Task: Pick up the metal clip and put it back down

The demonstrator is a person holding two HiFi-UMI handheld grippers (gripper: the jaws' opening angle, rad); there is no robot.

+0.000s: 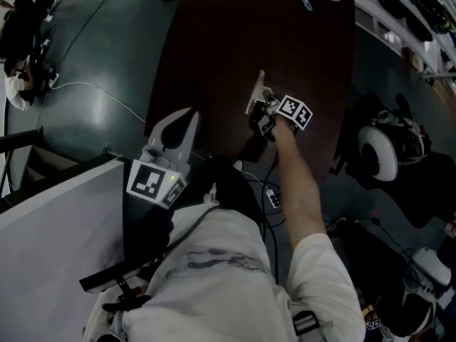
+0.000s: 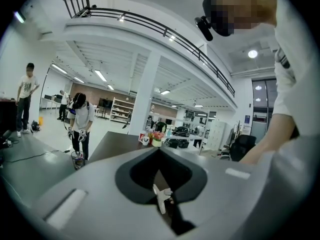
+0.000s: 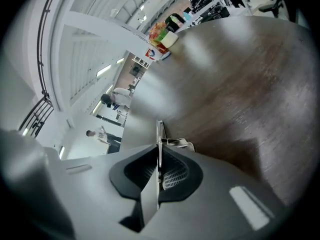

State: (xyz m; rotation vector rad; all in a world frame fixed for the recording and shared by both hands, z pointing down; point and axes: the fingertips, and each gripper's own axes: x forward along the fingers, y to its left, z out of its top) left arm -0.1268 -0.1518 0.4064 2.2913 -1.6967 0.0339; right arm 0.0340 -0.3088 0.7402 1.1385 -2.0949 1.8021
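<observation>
1. The right gripper (image 1: 264,106) sits just right of centre in the head view, over the dark wooden table (image 1: 242,34), with its marker cube to the lower right of the jaws.
2. In the right gripper view its jaws are pressed together on the metal clip (image 3: 159,132). The clip's flat plate shows edge-on as a thin bright line running straight up the middle of the frame.
3. The plate sticks out beyond the jaw tips towards the upper part of that frame. A looped wire part of the clip shows just to the right of the tips.
4. In the head view the metal clip (image 1: 255,92) stands as a pale upright sliver touching the upper-left end of the right gripper.
5. No view shows whether the clip's lower edge touches the table (image 3: 240,84) or hangs clear of it.
6. The left gripper (image 1: 187,117) is at lower left of centre in the head view, off the table's near edge and well apart from the clip.
7. In the left gripper view its jaw tips (image 2: 159,151) meet with nothing between them.
</observation>
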